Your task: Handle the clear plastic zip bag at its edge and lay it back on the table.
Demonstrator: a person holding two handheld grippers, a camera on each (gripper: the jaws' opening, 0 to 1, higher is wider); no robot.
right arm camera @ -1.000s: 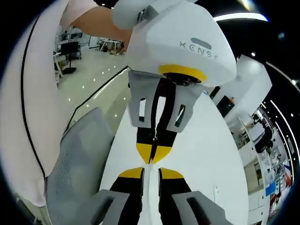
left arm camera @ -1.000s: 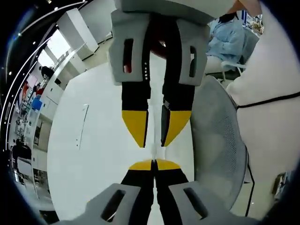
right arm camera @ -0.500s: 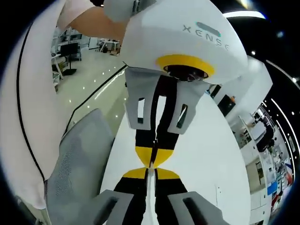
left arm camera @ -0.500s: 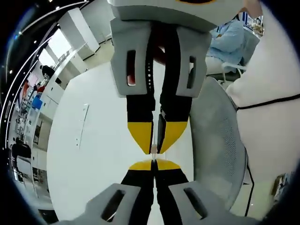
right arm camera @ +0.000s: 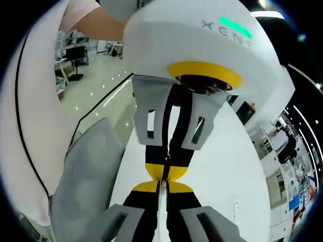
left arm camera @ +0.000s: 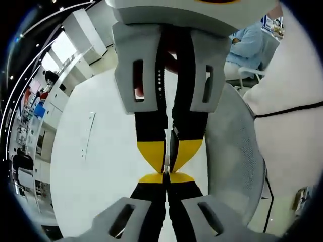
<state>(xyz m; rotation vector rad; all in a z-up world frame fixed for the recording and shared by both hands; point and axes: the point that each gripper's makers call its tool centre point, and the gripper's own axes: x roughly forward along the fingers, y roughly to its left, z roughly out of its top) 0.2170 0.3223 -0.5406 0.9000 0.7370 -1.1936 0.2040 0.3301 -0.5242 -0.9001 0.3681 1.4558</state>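
Nearest in the left gripper view, the left gripper (left arm camera: 165, 177) has its black, yellow-tipped jaws pressed together on a thin strip of the clear plastic zip bag (left arm camera: 165, 164), which runs up between the two tools as a pale sliver. Tip to tip against it hangs the right gripper (left arm camera: 169, 154), yellow ends nearly touching the left one's.

In the right gripper view the right gripper (right arm camera: 161, 186) stands likewise clenched on the bag's edge (right arm camera: 162, 177), with the white-bodied left gripper (right arm camera: 165, 171) meeting it from above, its jaws pinched shut too. The bag is held in the air over the white bench (left arm camera: 101, 166).

Just beside the bench sits a grey mesh-backed chair (left arm camera: 234, 161). Farther off, a person in a pale blue top (left arm camera: 247, 43) is seated.
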